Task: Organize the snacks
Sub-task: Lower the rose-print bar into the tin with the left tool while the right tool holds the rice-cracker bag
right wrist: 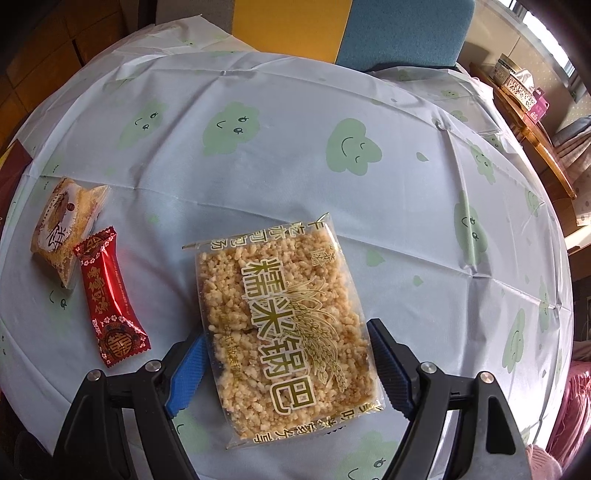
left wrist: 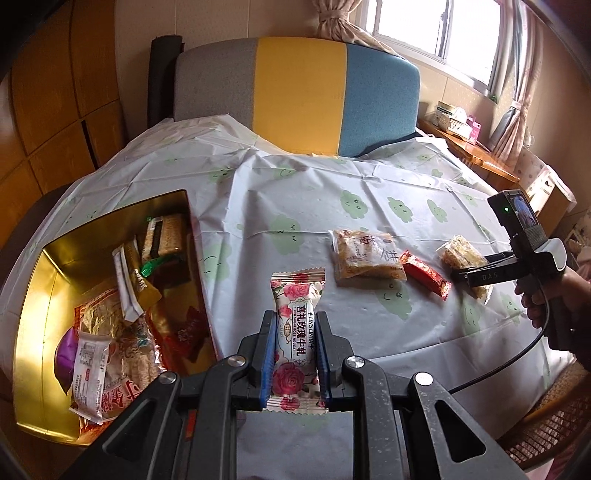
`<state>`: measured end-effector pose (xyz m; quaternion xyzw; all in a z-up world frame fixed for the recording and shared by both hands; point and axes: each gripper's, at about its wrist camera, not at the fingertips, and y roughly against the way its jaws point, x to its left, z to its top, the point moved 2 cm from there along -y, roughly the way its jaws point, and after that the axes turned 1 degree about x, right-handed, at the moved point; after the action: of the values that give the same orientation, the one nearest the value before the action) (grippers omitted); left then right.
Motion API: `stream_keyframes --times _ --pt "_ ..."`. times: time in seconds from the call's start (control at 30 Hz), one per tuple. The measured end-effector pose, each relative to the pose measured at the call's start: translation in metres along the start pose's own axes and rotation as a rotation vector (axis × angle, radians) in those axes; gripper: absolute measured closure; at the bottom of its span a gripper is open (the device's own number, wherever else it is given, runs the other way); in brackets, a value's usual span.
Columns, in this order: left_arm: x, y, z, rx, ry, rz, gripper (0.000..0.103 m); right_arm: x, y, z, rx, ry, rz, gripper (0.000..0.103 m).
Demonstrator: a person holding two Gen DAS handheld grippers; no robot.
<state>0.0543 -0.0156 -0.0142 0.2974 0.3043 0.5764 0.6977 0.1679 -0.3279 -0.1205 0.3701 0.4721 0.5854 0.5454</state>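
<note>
the left gripper [left wrist: 294, 334] clenches a rose nougat packet [left wrist: 295, 332] right of the gold tin [left wrist: 33, 295]; the right gripper [right wrist: 286, 354] is released, straddling the rice cracker packet [right wrist: 284, 328].

Bright window [left wrist: 436, 33], tied curtain [left wrist: 332, 20] (beige), wooden cabinets [left wrist: 48, 103] left

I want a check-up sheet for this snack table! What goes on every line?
Surface: white tablecloth with green clouds, creased.
Job's things: gold tin box holding snacks; rose-print nougat wrapper; clear puffed-rice pack; red candy wrapper; tan pastry pack.
Clutter: nothing seen.
Grippers: left gripper shut on nougat; right gripper open around rice pack.
Cables: black cable below right gripper.
Surroundings: grey-yellow-blue chair, window.
</note>
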Motion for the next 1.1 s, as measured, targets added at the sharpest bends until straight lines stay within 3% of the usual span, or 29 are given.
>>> stream_keyframes --times 0.23,0.7,1.0,1.1 --pt "0.051 0.016 -0.002 -0.008 0.146 -0.013 0.083 0.001 -0.001 0.0 0.005 -0.007 0.008 0.021" --pt "0.207 0.039 -0.033 -0.011 0.545 0.127 0.083 0.011 0.006 -0.006 -0.021 0.044 -0.026 0.023" --pt "0.238 0.015 0.002 -0.024 0.523 0.209 0.081 0.016 0.009 -0.007 -0.026 0.054 -0.033 0.024" --pt "0.248 0.001 0.019 -0.023 0.519 0.242 0.071 0.016 0.009 -0.007 -0.026 0.056 -0.035 0.024"
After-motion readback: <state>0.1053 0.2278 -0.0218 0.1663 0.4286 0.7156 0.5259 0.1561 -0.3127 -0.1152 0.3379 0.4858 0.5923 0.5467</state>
